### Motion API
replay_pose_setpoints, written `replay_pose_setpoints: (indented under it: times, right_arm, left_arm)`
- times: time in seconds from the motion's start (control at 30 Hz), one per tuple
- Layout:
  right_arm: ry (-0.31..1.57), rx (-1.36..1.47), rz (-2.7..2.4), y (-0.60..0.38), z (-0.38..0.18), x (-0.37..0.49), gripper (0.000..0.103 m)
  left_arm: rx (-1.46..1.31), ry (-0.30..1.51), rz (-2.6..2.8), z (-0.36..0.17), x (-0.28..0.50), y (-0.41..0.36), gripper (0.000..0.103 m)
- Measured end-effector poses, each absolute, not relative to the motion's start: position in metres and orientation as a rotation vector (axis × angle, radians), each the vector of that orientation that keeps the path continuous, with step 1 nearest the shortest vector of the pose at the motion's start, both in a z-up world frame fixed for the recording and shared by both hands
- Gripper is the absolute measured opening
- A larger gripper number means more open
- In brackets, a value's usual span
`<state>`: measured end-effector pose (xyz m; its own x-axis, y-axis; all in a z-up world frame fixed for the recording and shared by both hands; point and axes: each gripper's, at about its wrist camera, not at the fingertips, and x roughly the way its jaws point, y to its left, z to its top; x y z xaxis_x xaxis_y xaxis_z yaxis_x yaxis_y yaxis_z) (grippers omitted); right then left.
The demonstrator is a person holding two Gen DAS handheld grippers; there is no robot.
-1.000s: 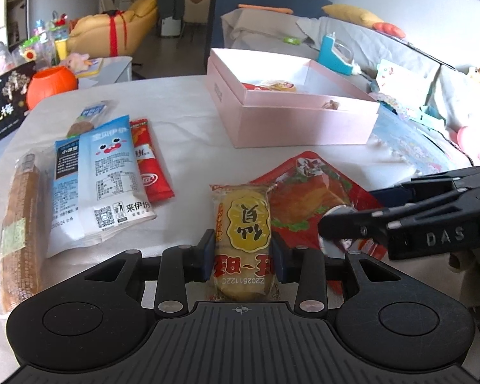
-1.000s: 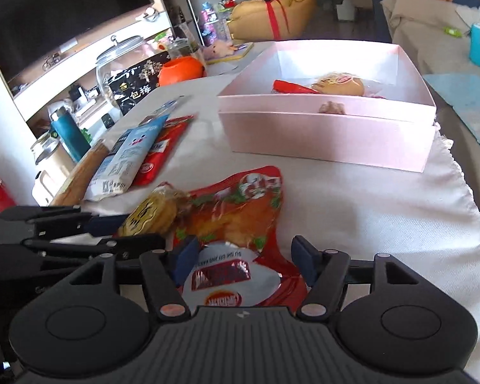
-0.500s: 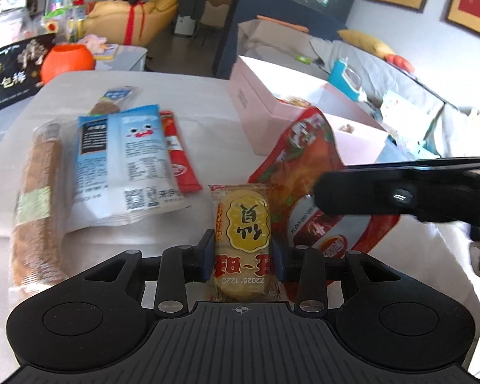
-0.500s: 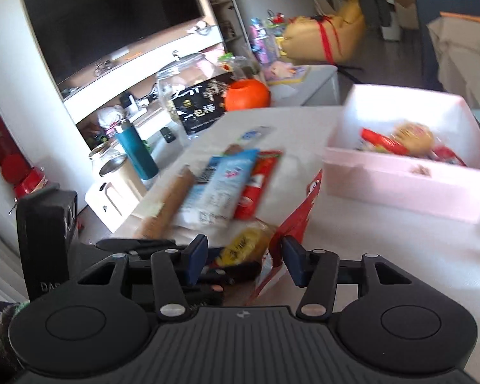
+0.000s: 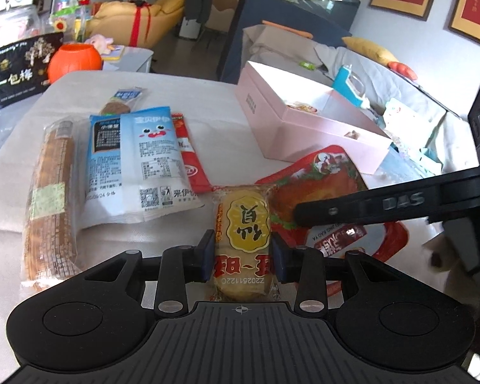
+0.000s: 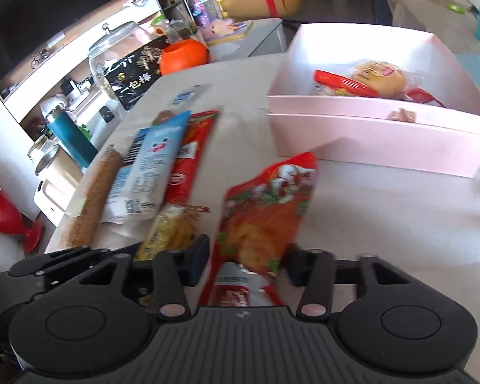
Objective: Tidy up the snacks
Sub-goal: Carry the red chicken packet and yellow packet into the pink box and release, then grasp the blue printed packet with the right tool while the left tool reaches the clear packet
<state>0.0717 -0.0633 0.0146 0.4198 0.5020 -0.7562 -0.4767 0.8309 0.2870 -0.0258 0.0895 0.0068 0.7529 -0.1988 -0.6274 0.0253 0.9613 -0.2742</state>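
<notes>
My left gripper (image 5: 241, 252) is shut on a yellow rice-cracker packet (image 5: 243, 224), held low over the white cloth. To its right a red chicken pouch (image 5: 323, 176) is tipped up off the cloth. My right gripper (image 6: 244, 259) has that red pouch (image 6: 265, 211) between its jaws, which are closing, with the pads pressing its lower end. One black finger (image 5: 368, 204) of the right gripper crosses over the pouch in the left wrist view. The open pink box (image 6: 384, 140) stands beyond on the right with a few snacks (image 6: 368, 80) inside. The yellow packet (image 6: 169, 233) shows left of the pouch.
On the cloth to the left lie a blue-and-white packet (image 5: 144, 160), a long brown bread stick (image 5: 51, 192), a red sachet (image 5: 188, 156) and a small bar (image 5: 121, 100). An orange bowl (image 5: 73, 60) and a black bag (image 5: 19, 70) stand at the far left edge.
The right gripper's jaws have narrowed onto the red pouch, and the pouch has come up from lying flat. The left gripper still holds the yellow packet and has shifted slightly.
</notes>
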Motion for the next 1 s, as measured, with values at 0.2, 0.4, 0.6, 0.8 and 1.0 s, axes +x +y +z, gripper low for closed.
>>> replay_pose_setpoints:
  times: [0.2,0.4,0.6,0.8,1.0]
  right_arm:
    - [0.873,0.104,0.700,-0.100,0.051,0.063,0.021]
    - [0.655,0.151,0.630,-0.144,0.125,0.078,0.021]
    - [0.583,0.179,0.475,-0.152,0.161,0.163,0.053]
    - [0.673,0.103,0.285,-0.170,0.114,0.196,0.060]
    - [0.716,0.074,0.287,-0.183,0.077,0.171,0.061]
  left_arm:
    - [-0.274,0.606,-0.226,0.053,-0.015,0.085,0.040]
    - [-0.262,0.413,-0.343,0.141,0.032,0.075,0.041]
    - [-0.267,0.338,-0.362,0.160,0.135,0.064,0.043]
    - [-0.275,0.637,-0.368,0.089,0.185,0.061,0.043]
    - [-0.171,0.653,-0.167,0.086,0.131,0.114,0.043]
